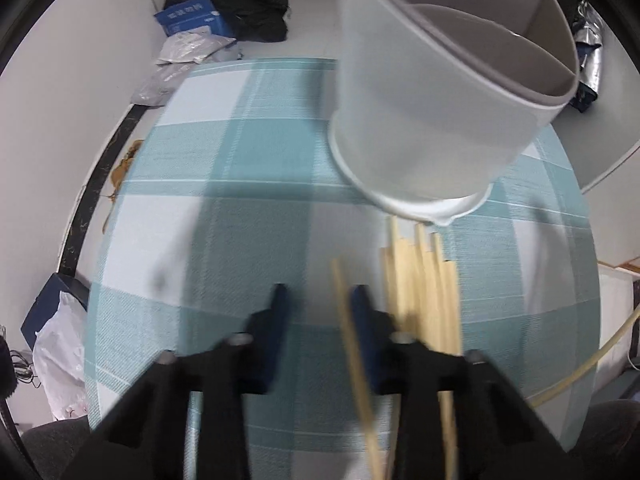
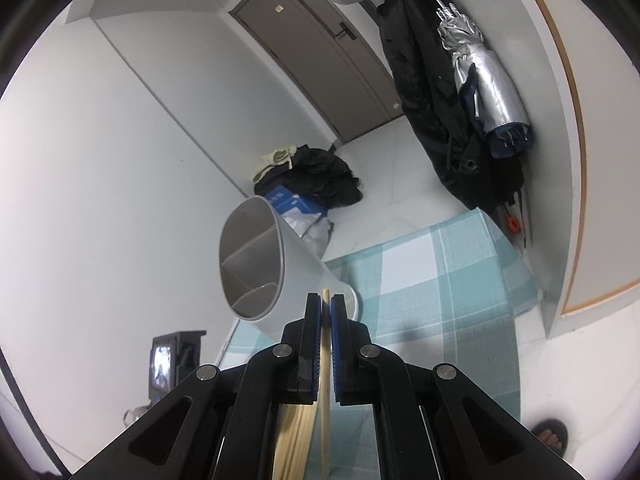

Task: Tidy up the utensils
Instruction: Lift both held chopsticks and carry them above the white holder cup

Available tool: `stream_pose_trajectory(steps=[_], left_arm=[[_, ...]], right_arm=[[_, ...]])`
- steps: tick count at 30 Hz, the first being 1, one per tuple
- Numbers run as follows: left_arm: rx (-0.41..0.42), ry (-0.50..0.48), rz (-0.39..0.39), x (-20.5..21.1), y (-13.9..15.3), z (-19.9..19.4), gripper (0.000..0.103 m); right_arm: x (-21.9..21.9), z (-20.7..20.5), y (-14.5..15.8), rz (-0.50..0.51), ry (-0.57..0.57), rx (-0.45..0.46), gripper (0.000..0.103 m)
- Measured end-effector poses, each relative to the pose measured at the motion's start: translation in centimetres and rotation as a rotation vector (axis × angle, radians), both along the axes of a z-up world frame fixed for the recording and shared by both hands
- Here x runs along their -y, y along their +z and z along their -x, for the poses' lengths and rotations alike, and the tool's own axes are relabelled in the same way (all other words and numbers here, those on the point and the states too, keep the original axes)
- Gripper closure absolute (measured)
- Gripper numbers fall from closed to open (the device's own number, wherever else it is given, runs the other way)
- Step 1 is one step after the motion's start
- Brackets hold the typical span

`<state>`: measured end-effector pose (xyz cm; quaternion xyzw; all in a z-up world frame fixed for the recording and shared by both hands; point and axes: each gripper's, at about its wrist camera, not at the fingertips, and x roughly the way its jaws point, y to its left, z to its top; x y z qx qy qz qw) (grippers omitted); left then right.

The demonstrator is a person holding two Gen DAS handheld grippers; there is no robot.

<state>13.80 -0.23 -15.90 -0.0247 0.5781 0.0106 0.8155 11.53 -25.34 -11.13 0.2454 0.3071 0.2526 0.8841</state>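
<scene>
Right gripper (image 2: 326, 312): jaws clamped on a single wooden chopstick (image 2: 325, 380). Its tip pokes just past the blue pads at centre frame; its length runs down through the jaws toward the bottom edge.

Left gripper (image 1: 318, 300): in the left wrist view the jaws stand apart, nothing pressed between them. One loose chopstick (image 1: 352, 344) crosses diagonally just in front of the right-hand pad; contact with the pad cannot be judged because of blur.

Bundle of chopsticks (image 1: 424, 280) lies on the checked teal-and-white tablecloth (image 1: 224, 160) covering the table, lower right of centre in the left wrist view, its far ends just short of the holder's base. In the right wrist view it shows at bottom centre, beneath the jaws.

Utensil holder (image 1: 420, 112): pale grey, round, with inner dividers. Upper right of the left wrist frame; left of centre in the right wrist view, standing on the table near its edge.

Background, right wrist view: grey door (image 2: 320, 48) at top centre, folded silver umbrella (image 2: 480, 80) hanging at upper right, pile of dark clothing (image 2: 320, 176) on the floor.
</scene>
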Motion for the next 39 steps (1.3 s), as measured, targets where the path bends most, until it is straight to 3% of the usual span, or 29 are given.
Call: stream_pose_trajectory(steps=[3, 10, 21, 26, 33, 39], left_arm=[[-0.020, 0.006, 0.023, 0.1, -0.1, -0.6, 0.101], [0.008, 0.022, 0.060, -0.8, 0.6, -0.5, 0.102], [0.296, 0.001, 0.174, -2.0, 8.6, 3.5, 0.102], [0.398, -0.045, 0.210, -1.6, 10.8, 5.1, 0.102], [0.491, -0.128, 0.194, -1.1, 12.9, 6.8, 0.102], [0.516, -0.163, 0.214, -1.2, 14.4, 7.8, 0.102]], right_arm=[[0.0, -0.1, 0.0, -0.005, -0.001, -0.001, 0.099], [-0.6, 0.5, 0.1, 0.027, 0.002, 0.016, 0.099], [-3.0, 3.1, 1.7, 0.136, -0.011, 0.080, 0.099], [-4.4, 4.8, 3.0, 0.160, -0.014, 0.116, 0.099], [-7.0, 6.4, 4.2, 0.213, 0.003, 0.150, 0.099], [-8.9, 7.4, 5.6, 0.268, 0.010, 0.196, 0.099]])
